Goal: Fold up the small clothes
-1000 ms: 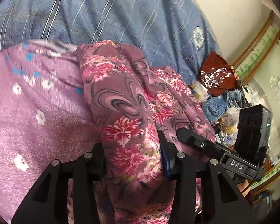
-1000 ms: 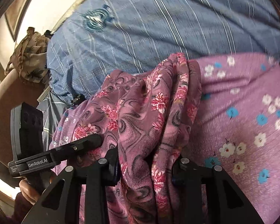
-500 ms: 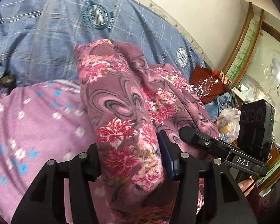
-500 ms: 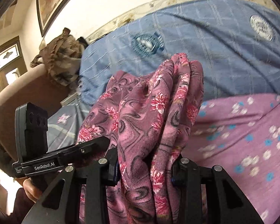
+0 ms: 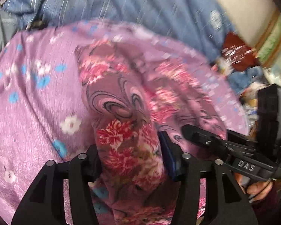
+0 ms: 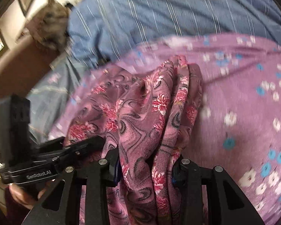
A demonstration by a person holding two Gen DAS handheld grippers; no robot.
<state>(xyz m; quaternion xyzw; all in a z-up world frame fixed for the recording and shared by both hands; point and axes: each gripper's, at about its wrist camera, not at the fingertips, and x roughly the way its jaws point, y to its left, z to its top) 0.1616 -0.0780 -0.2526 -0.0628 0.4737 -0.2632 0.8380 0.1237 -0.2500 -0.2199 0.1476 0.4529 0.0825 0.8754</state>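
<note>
So I've got the floral garment (image 5: pixel 125 131) bunched between both grippers, one end each, so I can lay it down as a strip across the purple flowered cloth (image 5: pixel 37 112) filling the lower left of the left view. Left gripper (image 5: pixel 130 161) has just been opening, fabric sitting between the jaws, and the blue pad (image 5: pixel 166 155) looks a touch off it. Right gripper (image 6: pixel 146 166) has eased wider too, but the bundle looks pinched there, bottom centre.
</note>
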